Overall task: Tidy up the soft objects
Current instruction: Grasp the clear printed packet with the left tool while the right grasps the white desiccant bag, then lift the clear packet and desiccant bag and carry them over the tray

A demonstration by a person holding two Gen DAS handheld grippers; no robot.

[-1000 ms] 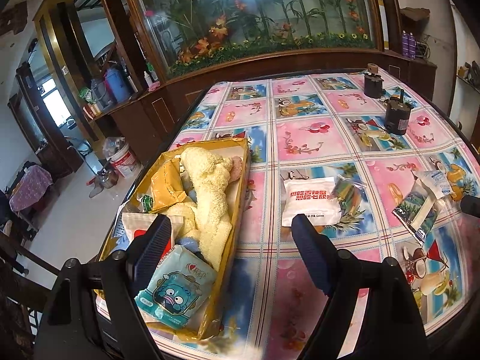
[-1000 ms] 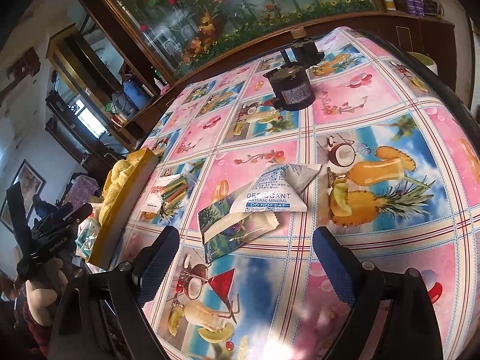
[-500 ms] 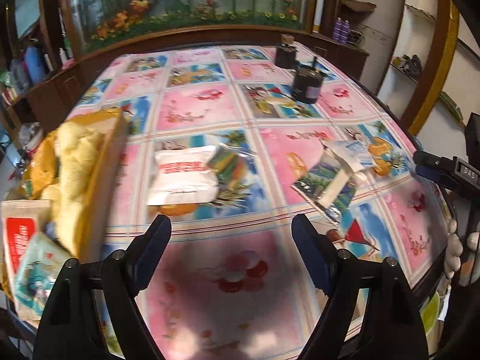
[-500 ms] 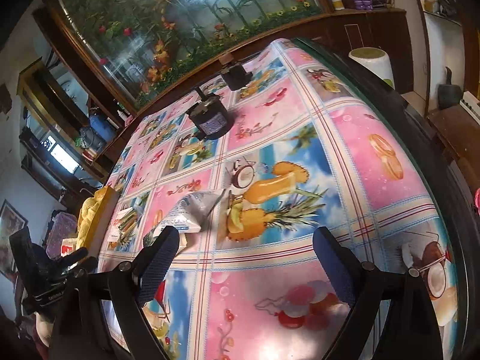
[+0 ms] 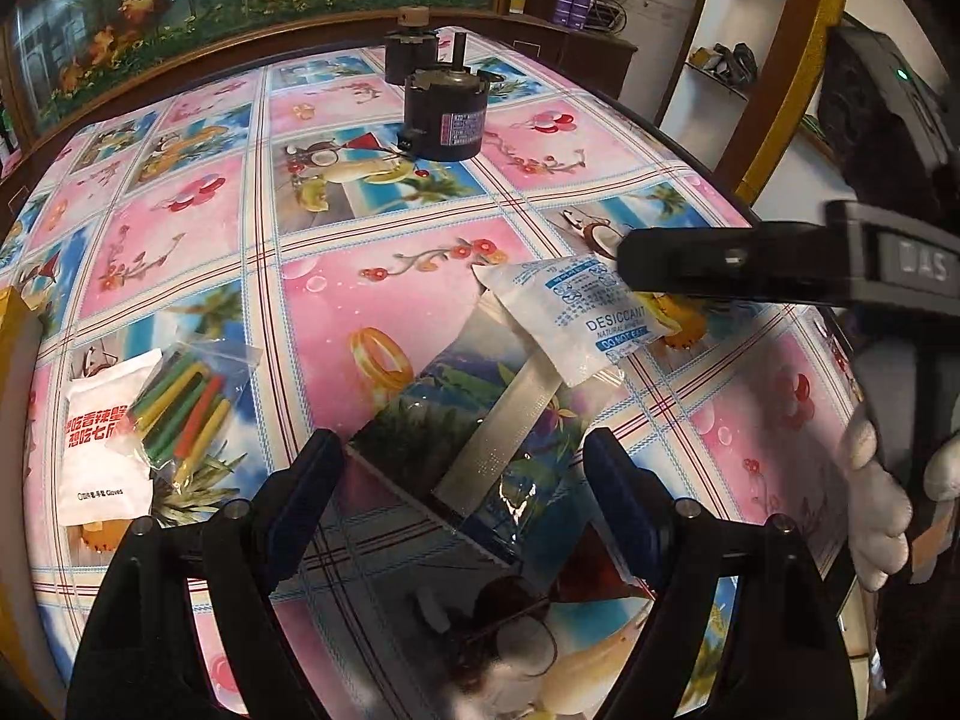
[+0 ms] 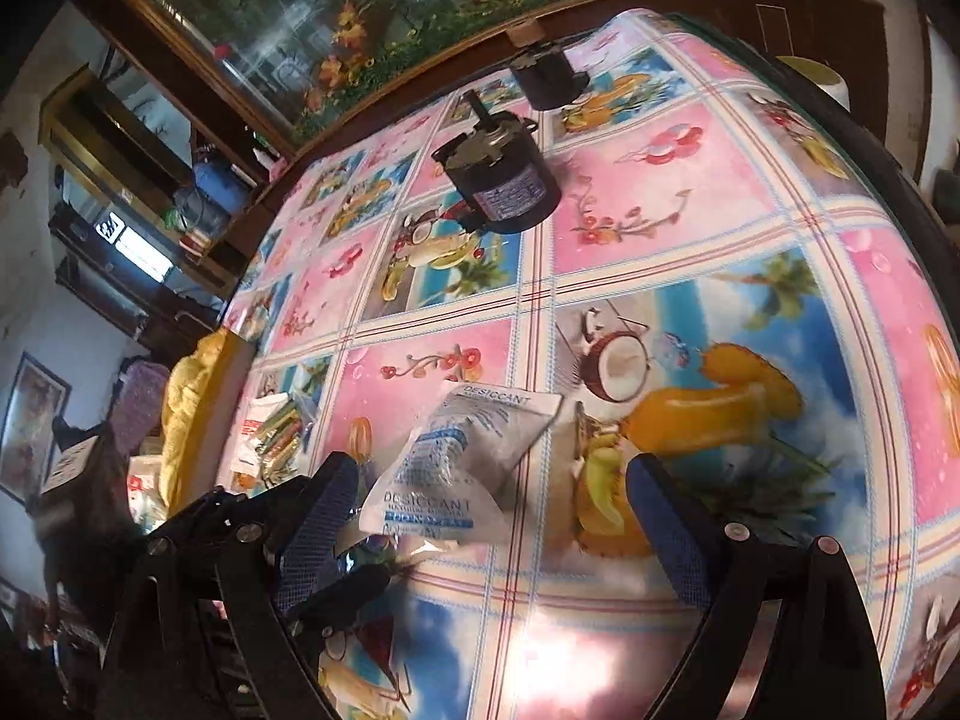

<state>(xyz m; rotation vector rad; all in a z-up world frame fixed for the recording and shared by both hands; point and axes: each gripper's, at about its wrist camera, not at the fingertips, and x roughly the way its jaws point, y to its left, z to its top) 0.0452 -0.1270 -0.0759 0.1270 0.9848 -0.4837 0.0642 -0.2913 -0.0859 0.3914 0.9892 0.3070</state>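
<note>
A printed foil packet point(image 5: 480, 420) lies flat on the tablecloth, with a white desiccant pouch point(image 5: 576, 312) resting on its far end. My left gripper point(image 5: 465, 480) is open, its fingers on either side of the packet's near end. In the right wrist view my right gripper point(image 6: 492, 528) is open, and the desiccant pouch point(image 6: 462, 456) lies between and just beyond its fingers. One right finger point(image 5: 720, 267) reaches in beside the pouch. A white packet with red print point(image 5: 102, 438) and a clear bag of coloured sticks point(image 5: 180, 402) lie to the left.
Two black motors point(image 5: 447, 114) point(image 5: 411, 51) stand at the far side of the table. A yellow box point(image 6: 210, 396) holding a yellow plush point(image 6: 180, 396) sits at the left edge. A gloved hand point(image 5: 876, 480) holds the right tool by the table's right rim.
My left gripper swung right from the yellow box to the foil packet. My right gripper came back down over the desiccant pouch. Both stayed open.
</note>
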